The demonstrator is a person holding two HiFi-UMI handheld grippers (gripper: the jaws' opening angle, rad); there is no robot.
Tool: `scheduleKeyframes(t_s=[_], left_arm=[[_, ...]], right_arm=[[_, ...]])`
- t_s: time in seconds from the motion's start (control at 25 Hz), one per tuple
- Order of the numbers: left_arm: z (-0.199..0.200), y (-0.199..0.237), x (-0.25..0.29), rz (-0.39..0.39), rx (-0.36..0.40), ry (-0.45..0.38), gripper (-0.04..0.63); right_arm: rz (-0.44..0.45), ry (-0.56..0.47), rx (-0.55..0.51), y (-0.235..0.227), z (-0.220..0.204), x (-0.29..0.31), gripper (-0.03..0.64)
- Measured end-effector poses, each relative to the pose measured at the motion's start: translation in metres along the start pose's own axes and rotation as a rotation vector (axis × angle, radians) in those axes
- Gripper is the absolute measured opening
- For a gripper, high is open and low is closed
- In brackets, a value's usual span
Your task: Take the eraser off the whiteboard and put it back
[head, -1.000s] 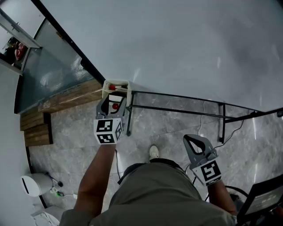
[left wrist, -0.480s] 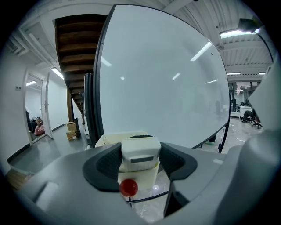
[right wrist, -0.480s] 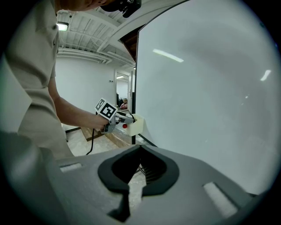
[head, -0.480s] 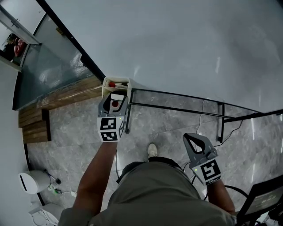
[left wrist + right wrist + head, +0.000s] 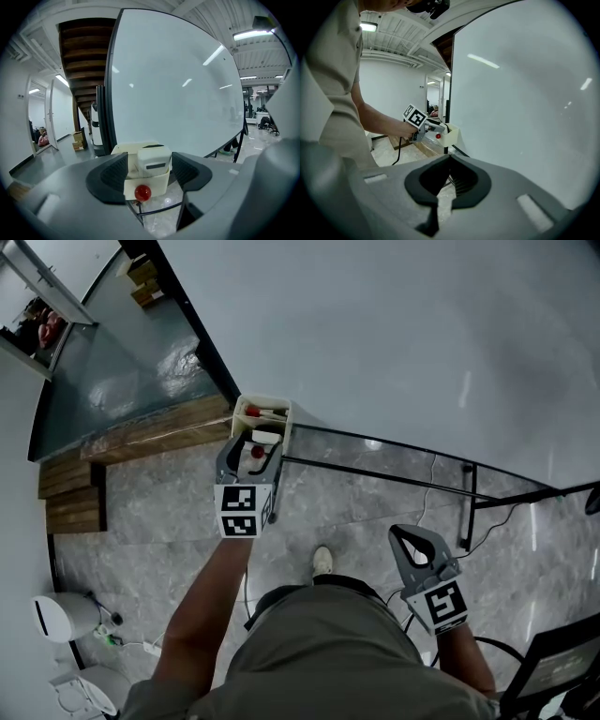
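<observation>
- Nearest, at the right: right gripper [image 5: 449, 160] parked low beside the person's body, fingers pressed together on nothing. No part in the job, so far as can be seen.
- Further out, at the left: left gripper [image 5: 149, 174] pushed up to the cream holder [image 5: 160, 183]. Fingers spread wide and just been opening, either side of the eraser [image 5: 153, 159] without pinching it.
- In that holder, the eraser, at the lower left corner of the whiteboard [image 5: 178, 84].
- Judged from this: looks put back and let go. Left only to draw the left gripper clear.
</observation>
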State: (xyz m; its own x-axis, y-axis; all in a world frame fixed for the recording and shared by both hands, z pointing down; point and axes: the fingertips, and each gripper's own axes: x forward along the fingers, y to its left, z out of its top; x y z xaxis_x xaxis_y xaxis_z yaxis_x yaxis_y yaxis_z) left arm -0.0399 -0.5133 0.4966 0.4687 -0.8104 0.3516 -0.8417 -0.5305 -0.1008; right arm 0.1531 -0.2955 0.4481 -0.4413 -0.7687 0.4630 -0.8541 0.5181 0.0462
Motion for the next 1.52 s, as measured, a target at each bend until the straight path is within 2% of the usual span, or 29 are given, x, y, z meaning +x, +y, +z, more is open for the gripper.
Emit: scheduleKeyframes(t_s=[0.24, 0.52, 0.84, 0.96, 1.08, 1.16, 1.32, 1.52], left_arm=[[0.006, 0.013, -0.046, 0.015, -0.002, -0.038, 0.305], [0.011, 0.024, -0.144, 0.001, -0.01, -0.094, 0.304], [-0.01, 0.026, -0.294, -0.112, 0.006, -0.155, 0.287], [-0.023, 0.027, -0.35, -0.146, -0.018, -0.152, 0.255], [-0.028, 0.028, -0.413, -0.171, -0.033, -0.177, 0.189], [-0.034, 0.022, -0.447, -0.193, -0.041, -0.176, 0.114], [-0.049, 0.007, -0.489, -0.241, -0.048, -0.182, 0.019], [-0.055, -0.016, -0.531, -0.295, -0.071, -0.199, 0.006]], right_arm=[[0.02, -0.022, -0.041, 0.027, 0.012, 0.002, 0.002], [0.063, -0.042, -0.094, 0.086, 0.028, 0.003, 0.002], [0.08, -0.07, -0.126, 0.181, 0.037, -0.011, 0.002], [0.077, -0.076, -0.133, 0.218, 0.036, -0.022, 0.002], [0.067, -0.091, -0.132, 0.265, 0.037, -0.044, 0.002], [0.047, -0.093, -0.106, 0.292, 0.037, -0.063, 0.002], [0.022, -0.082, -0.109, 0.333, 0.029, -0.097, 0.002], [0.025, -0.064, -0.141, 0.365, 0.028, -0.129, 0.002]])
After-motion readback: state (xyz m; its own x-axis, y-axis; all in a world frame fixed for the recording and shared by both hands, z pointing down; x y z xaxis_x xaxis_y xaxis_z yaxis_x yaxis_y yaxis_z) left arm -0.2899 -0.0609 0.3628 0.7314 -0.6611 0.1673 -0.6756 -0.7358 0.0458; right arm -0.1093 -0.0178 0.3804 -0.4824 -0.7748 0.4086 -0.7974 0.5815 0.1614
